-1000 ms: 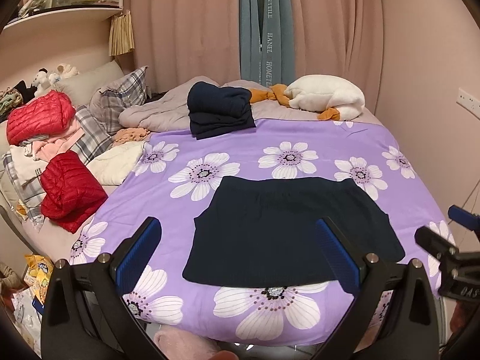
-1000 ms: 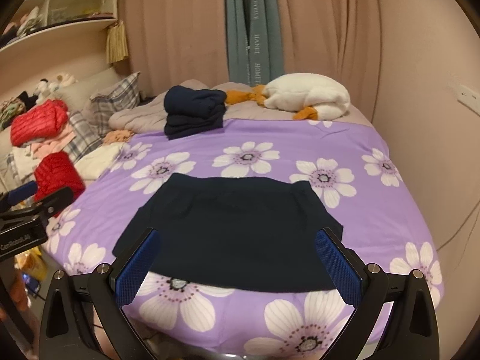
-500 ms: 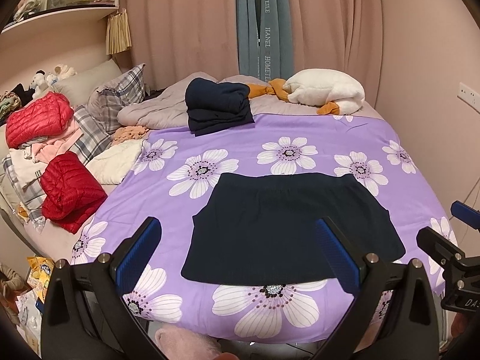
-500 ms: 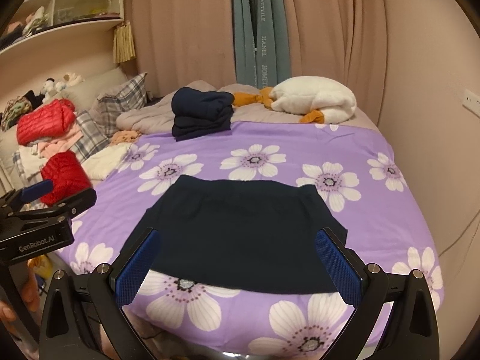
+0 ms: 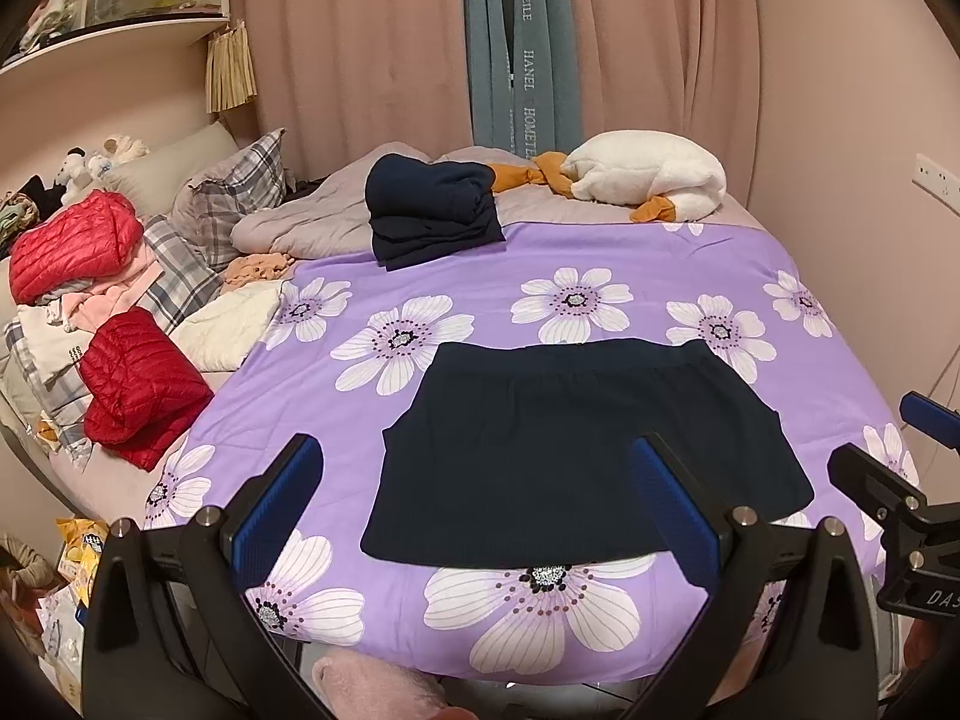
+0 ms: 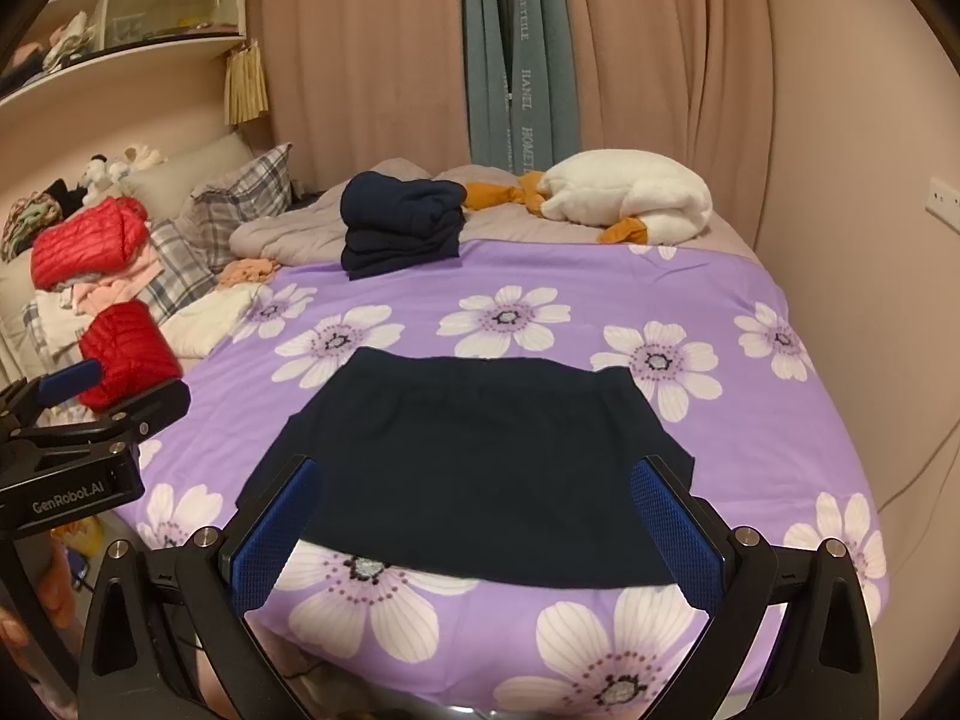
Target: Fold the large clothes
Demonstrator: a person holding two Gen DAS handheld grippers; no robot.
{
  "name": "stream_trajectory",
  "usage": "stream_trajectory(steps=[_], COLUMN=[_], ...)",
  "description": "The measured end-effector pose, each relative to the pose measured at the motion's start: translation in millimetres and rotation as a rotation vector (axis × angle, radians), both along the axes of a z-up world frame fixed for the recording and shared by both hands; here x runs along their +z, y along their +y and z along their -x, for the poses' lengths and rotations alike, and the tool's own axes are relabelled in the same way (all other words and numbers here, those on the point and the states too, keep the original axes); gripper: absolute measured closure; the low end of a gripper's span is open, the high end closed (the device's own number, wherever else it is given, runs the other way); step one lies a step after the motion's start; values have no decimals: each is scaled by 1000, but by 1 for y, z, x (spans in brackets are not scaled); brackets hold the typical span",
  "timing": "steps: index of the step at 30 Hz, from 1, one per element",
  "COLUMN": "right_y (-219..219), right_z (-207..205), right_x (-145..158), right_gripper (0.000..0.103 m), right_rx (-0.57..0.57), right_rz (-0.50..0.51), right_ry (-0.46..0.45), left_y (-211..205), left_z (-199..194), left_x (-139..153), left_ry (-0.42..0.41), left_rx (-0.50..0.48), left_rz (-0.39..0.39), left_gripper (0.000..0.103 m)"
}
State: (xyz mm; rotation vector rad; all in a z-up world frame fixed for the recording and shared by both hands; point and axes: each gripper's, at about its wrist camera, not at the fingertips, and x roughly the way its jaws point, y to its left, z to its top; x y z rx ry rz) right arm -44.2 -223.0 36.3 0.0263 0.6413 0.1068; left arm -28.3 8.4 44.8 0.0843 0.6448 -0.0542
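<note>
Navy knit, the garment (image 5: pixel 576 450) lies flat on the purple floral bedspread (image 5: pixel 600 294), near its front edge. I hold my left gripper (image 5: pixel 480 516) and right gripper (image 6: pixel 474 534) above that edge, both spread wide and empty. I'd pinch the two near corners evenly, then fold away without dragging the bedspread.

Left gripper (image 5: pixel 477 507), right gripper (image 6: pixel 477 531): black frames, 2 fingers each, blue textured pads (image 6: pixel 273 534), silver screws (image 5: pixel 743 514), white "GenRobot.AI" lettering.
</note>
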Motion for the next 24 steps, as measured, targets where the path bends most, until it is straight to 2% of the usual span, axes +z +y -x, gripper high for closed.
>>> stream_trajectory(steps=[24], right_y=[-2], right_z=[-1], right_x=[1], right_gripper=[1], right_rx=[5], right_rz=[3], right_ry=[4], left_y=[-6], left_z=[-1], left_x=[-4], left_ry=[4], left_rx=[-19], left_rz=[-3], left_gripper=[0])
